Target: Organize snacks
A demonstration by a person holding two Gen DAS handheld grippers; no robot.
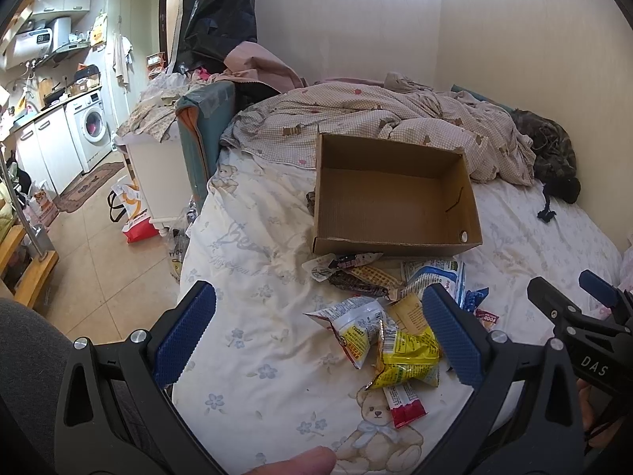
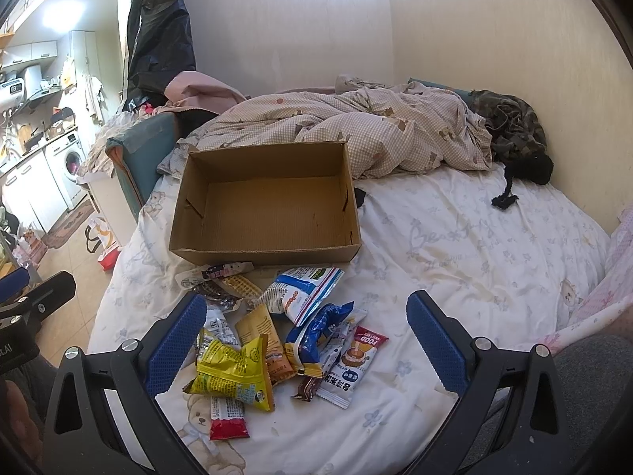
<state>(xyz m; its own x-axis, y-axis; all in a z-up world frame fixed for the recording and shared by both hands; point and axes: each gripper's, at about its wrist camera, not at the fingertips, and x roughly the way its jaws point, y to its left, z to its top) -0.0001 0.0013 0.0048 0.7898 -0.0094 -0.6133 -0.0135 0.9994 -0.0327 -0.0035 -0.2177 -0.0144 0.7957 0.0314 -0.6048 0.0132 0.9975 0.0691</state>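
I hold my left tool [image 1: 316,336] and right tool [image 2: 306,340] spread wide and empty above the scattered foil snack packets [image 2: 277,324] near the bed's front edge, just before the open brown cardboard box [image 2: 269,202]. The crumpled yellow packet [image 2: 233,372] overlaps its neighbours, so I judge a careless pinch could drag two or slide on the soft white bear-print bedsheet [image 2: 455,245].
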